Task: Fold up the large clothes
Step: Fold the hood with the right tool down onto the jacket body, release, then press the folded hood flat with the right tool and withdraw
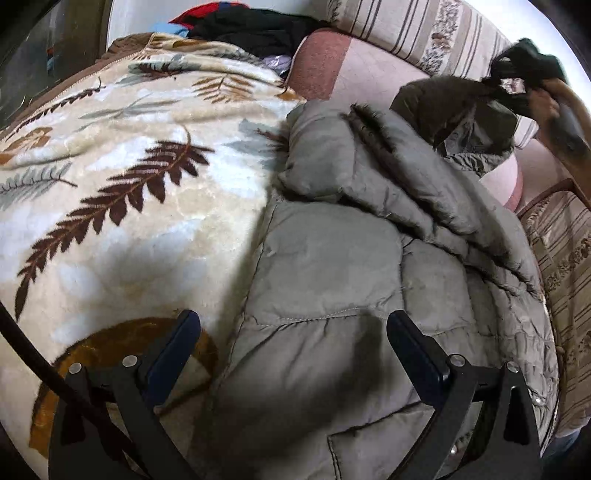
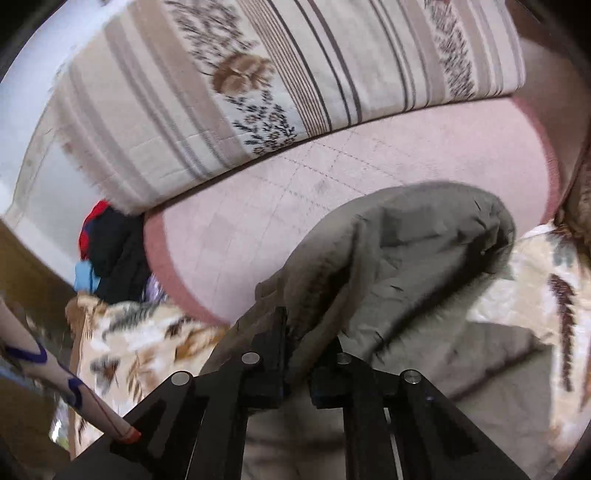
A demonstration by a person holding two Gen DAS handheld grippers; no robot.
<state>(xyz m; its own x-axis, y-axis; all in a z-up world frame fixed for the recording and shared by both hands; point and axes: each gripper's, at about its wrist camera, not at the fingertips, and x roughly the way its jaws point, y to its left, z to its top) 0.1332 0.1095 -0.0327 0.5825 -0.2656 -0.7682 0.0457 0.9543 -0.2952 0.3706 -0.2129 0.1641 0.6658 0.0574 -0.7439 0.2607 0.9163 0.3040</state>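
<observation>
A grey quilted puffer jacket (image 1: 351, 266) with a dark fur trim (image 1: 373, 129) lies on a leaf-patterned blanket (image 1: 110, 177). My left gripper (image 1: 291, 332) is open and empty, just above the jacket's lower part. My right gripper (image 2: 310, 350) is shut on a fold of the jacket (image 2: 406, 258) and holds it lifted. In the left wrist view the right gripper (image 1: 517, 81) shows blurred at the upper right, pulling a jacket part (image 1: 443, 107) up.
A striped, flower-patterned cushion (image 2: 258, 92) and a pink quilted cover (image 2: 332, 177) lie behind the jacket. A pile of black, red and blue clothes (image 1: 251, 26) sits at the far end. A patterned chair edge (image 1: 561, 258) is on the right.
</observation>
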